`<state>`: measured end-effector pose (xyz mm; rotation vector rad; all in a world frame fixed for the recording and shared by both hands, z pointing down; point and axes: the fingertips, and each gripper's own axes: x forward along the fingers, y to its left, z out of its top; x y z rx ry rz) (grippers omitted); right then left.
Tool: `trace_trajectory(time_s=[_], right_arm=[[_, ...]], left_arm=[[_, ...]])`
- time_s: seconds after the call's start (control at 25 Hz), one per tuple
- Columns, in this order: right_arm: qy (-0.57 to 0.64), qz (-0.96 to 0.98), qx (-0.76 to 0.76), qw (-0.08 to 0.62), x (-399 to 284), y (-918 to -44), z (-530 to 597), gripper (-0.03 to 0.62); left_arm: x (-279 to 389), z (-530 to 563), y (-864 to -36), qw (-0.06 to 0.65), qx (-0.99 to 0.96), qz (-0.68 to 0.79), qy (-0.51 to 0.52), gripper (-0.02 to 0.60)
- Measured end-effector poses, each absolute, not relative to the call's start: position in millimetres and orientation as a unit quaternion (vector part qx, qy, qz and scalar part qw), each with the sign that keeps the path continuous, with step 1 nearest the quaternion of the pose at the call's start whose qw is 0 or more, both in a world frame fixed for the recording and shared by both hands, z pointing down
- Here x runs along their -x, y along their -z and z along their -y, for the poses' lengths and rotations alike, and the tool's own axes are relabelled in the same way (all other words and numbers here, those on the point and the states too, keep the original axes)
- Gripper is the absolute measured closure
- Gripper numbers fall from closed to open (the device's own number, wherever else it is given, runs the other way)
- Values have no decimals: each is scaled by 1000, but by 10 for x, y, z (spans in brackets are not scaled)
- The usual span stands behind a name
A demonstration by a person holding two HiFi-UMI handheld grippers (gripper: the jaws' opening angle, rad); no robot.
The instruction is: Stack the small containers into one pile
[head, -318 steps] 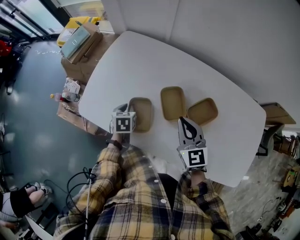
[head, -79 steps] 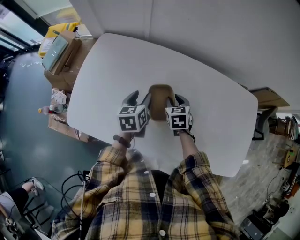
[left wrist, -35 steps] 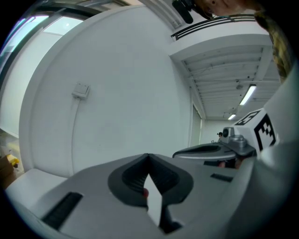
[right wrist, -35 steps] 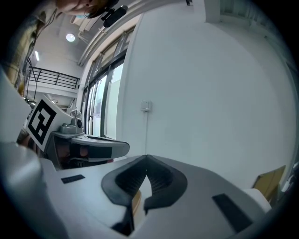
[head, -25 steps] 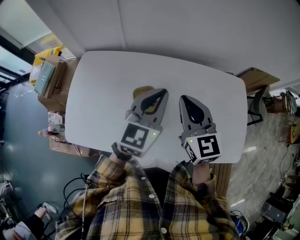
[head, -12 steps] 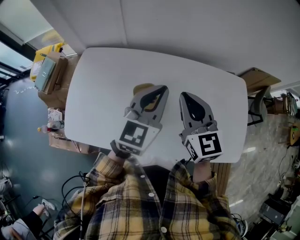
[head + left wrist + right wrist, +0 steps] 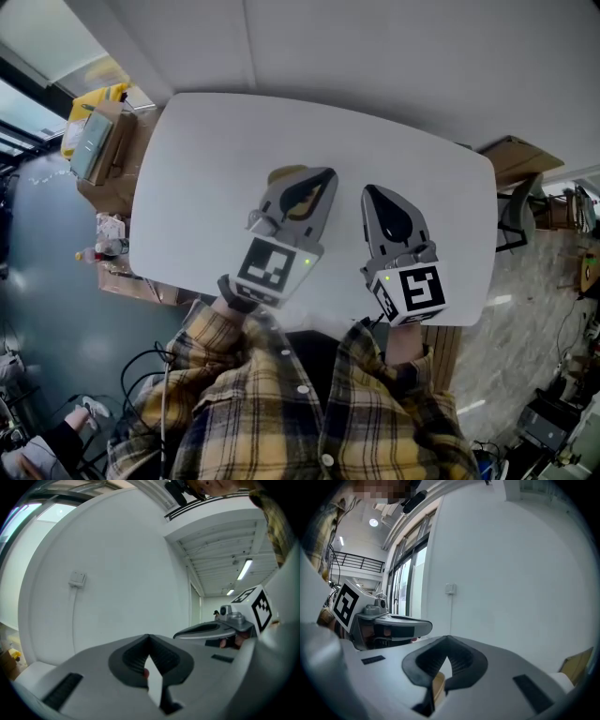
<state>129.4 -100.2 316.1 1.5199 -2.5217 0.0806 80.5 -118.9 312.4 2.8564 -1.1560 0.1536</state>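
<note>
Containers in tan show as a single pile [image 7: 283, 176] on the white surface [image 7: 197, 159]. Only the pile's left edge is clear of the left tool [image 7: 322, 178], which covers the rest of the pile in the head view. That tool's jaws are pressed together with nothing between them. The right tool [image 7: 371, 191] is held to the right of the pile, apart from it, its jaws likewise together and empty. A sliver of tan shows through the slit below its tips. Cardboard boxes [image 7: 98, 141] stand on the floor well to the left of the pile, past the surface's edge.
</note>
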Motion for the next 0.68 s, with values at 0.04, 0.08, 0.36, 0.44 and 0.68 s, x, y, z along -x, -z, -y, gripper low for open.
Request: trace_trajectory(time_s=[0.04, 0.08, 0.36, 0.44, 0.68], right_arm=[[-27, 852, -514, 98, -1296, -3160, 1000, 579], [-28, 851, -514, 98, -1297, -3160, 999, 579], [-31, 848, -520, 100, -1334, -3171, 990, 579], [-29, 847, -522, 99, -1354, -3166, 994, 579], [-15, 847, -523, 99, -1447, -3061, 1007, 579]], left_arm=[[-814, 1195, -3106, 29, -926, 374, -50, 565], [-810, 1206, -3088, 32, -924, 377, -48, 565], [-637, 1302, -3035, 29, -913, 404, -36, 565], [-591, 1308, -3039, 19, -913, 405, -41, 565], [-606, 1320, -2961, 6, -919, 393, -28, 565]])
